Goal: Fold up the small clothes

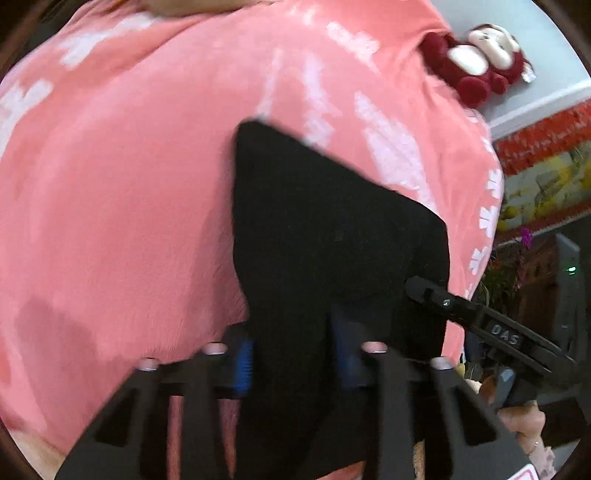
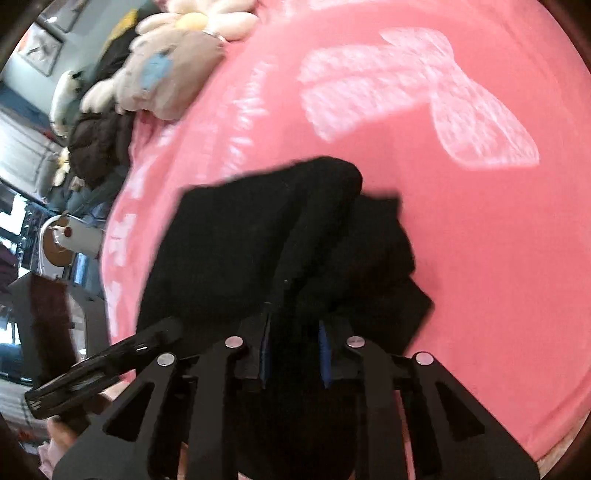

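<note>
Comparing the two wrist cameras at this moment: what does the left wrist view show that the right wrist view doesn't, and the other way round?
Only the left wrist view shows the red plush monkey at the blanket's far edge and a red and yellow banner.

Only the right wrist view shows the flower-shaped plush, the grey plush, framed pictures and a white mug.

Both show the black garment on the pink blanket, gripped by the left gripper and right gripper.

Both wrist views look down closely, somewhat blurred, sharing the black garment (image 1: 332,229) on pink blanket (image 2: 498,258).
</note>
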